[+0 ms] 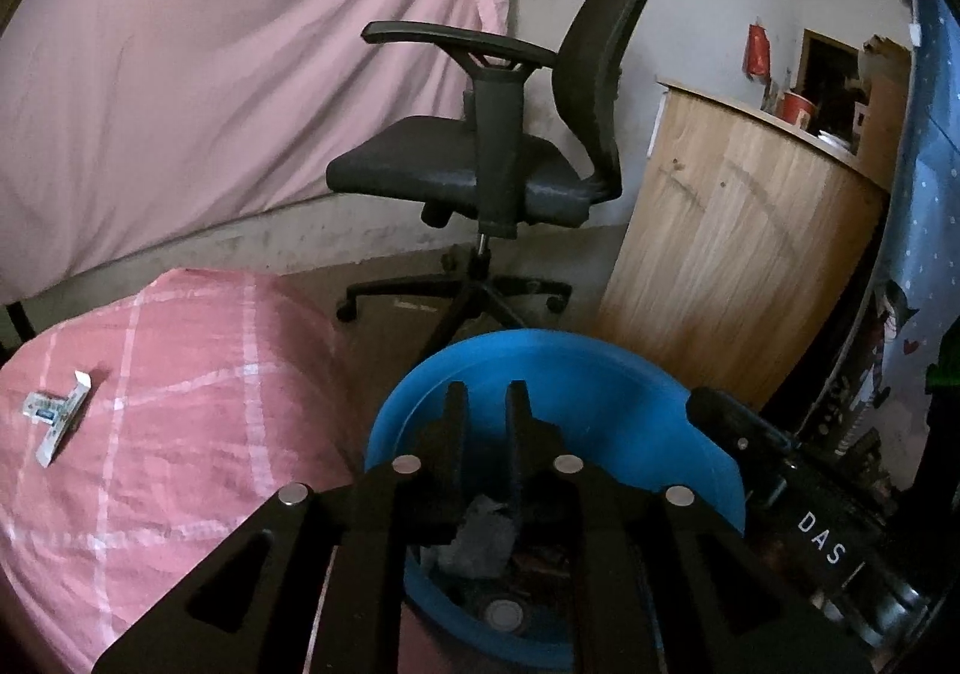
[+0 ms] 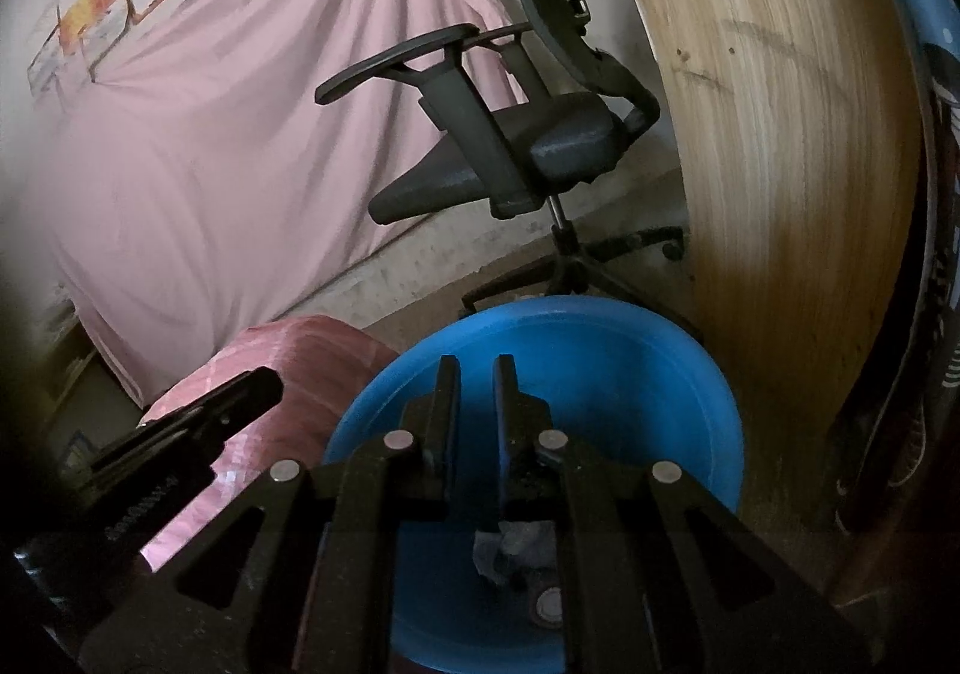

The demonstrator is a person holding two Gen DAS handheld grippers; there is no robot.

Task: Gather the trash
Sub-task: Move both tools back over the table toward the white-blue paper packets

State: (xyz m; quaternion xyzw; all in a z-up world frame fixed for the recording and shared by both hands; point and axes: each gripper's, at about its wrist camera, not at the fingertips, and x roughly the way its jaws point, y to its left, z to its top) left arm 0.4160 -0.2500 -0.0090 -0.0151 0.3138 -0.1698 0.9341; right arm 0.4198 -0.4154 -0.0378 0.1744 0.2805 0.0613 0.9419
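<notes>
A blue plastic basin (image 1: 570,374) (image 2: 588,362) stands on the floor beside the bed. It holds crumpled grey paper (image 1: 480,542) (image 2: 516,545) and a small round cap (image 1: 504,614) (image 2: 549,605). My left gripper (image 1: 487,395) hovers over the basin's near rim, fingers a small gap apart and empty. My right gripper (image 2: 475,371) is over the basin too, fingers a small gap apart and empty. A white and green paper wrapper (image 1: 57,416) lies on the pink checked bedspread (image 1: 180,434) far to the left. The right gripper's body (image 1: 798,500) shows in the left wrist view.
A black office chair (image 1: 492,158) (image 2: 510,146) stands behind the basin. A wooden cabinet (image 1: 732,254) (image 2: 792,164) is to the right. A pink sheet (image 1: 240,74) hangs on the back wall. A blue patterned curtain (image 1: 924,254) hangs at far right.
</notes>
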